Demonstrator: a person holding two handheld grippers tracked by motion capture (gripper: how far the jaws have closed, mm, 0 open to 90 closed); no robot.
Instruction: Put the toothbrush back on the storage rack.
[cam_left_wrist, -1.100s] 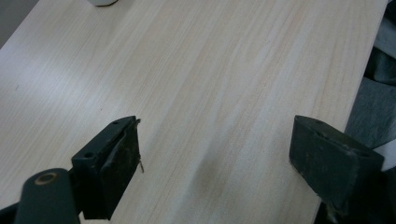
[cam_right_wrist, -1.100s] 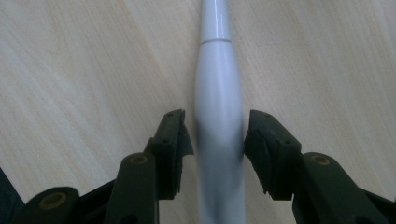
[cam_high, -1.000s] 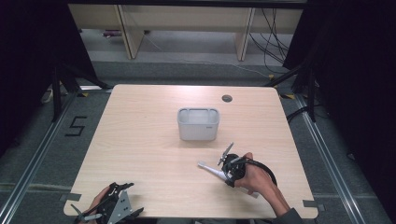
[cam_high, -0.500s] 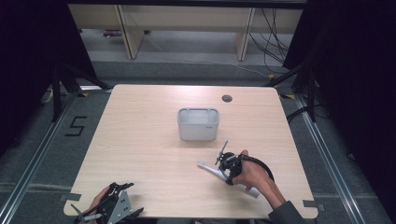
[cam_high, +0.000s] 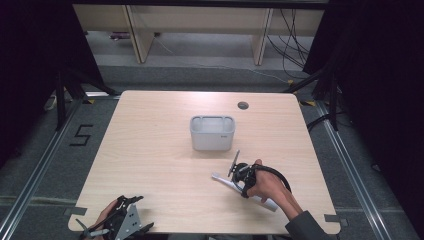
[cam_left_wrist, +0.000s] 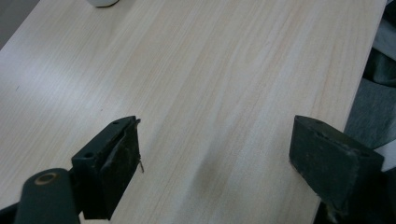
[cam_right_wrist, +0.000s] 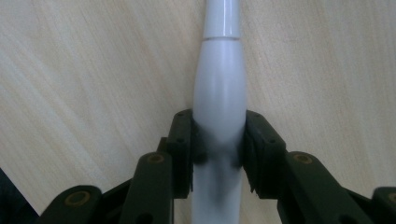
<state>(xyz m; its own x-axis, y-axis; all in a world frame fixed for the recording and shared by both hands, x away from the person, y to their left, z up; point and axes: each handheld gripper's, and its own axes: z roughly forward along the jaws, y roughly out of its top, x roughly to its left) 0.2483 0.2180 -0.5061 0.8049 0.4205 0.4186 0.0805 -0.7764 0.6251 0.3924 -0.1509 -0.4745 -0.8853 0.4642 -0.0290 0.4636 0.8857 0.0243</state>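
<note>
Pale wood-grain table (cam_high: 150, 165), matte laminate with rounded corners, is carrying a small light-grey plastic bin (cam_high: 212, 133): boxy, rounded edges, open top, smooth walls. The bin is the landmark. Just in front of the bin, toward the person and slightly to the right, a white electric toothbrush (cam_high: 235, 184) is lying flat on the table; it is a long glossy plastic handle, bulging at the middle and tapering to a narrower neck with a thin seam ring, seen close up in the right gripper view (cam_right_wrist: 219, 93). The right gripper (cam_high: 239, 175), black metal linkage with flat dark pads, is sitting over the toothbrush on the near-right side of the bin. Its jaws have just been closing, and in the right gripper view both pads (cam_right_wrist: 184, 140) are pressing against the sides of the thick handle, gripping it at a medium width. The left gripper (cam_high: 120, 222) is resting far in front of the bin and to its left, at the near table edge. In the left gripper view its blocky, scuffed rubber-faced pads (cam_left_wrist: 119, 163) are standing wide apart over bare wood, holding and touching nothing.
</note>
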